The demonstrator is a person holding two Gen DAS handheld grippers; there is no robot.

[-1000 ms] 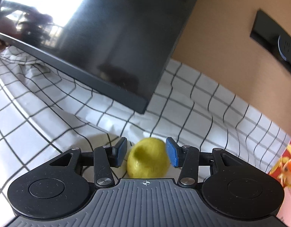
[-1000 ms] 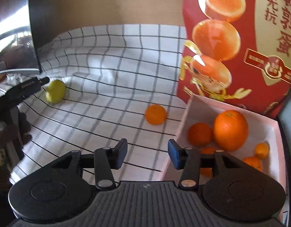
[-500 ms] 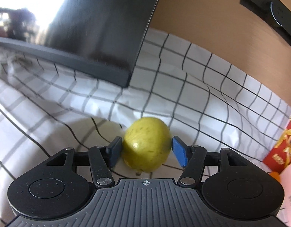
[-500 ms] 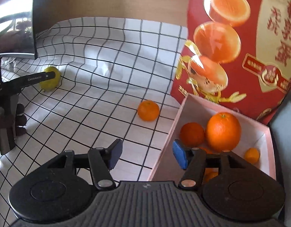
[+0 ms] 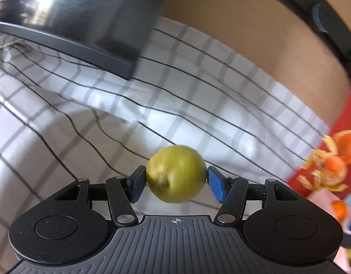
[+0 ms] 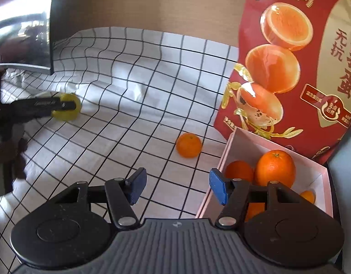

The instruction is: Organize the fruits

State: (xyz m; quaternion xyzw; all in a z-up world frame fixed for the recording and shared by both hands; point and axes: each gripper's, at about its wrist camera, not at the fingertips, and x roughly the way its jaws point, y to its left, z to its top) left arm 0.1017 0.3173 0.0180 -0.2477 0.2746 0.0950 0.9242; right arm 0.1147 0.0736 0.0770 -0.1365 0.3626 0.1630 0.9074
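Left wrist view shows the left gripper (image 5: 176,183) with its fingers clenched on a green fruit (image 5: 176,174), held across its widest part so it cannot roll, low over the checked cloth (image 5: 84,118) on the table. Further right, a loose tangerine (image 6: 189,145) lies on the cloth just beside the pink box (image 6: 323,178), where the other oranges (image 6: 274,167) are gathered. The right gripper (image 6: 177,188) hovers level near that box, fingers released and holding nothing

We see bright daylight and white glare on the dark screen (image 5: 68,11); our left picture is blurry, edges bend.
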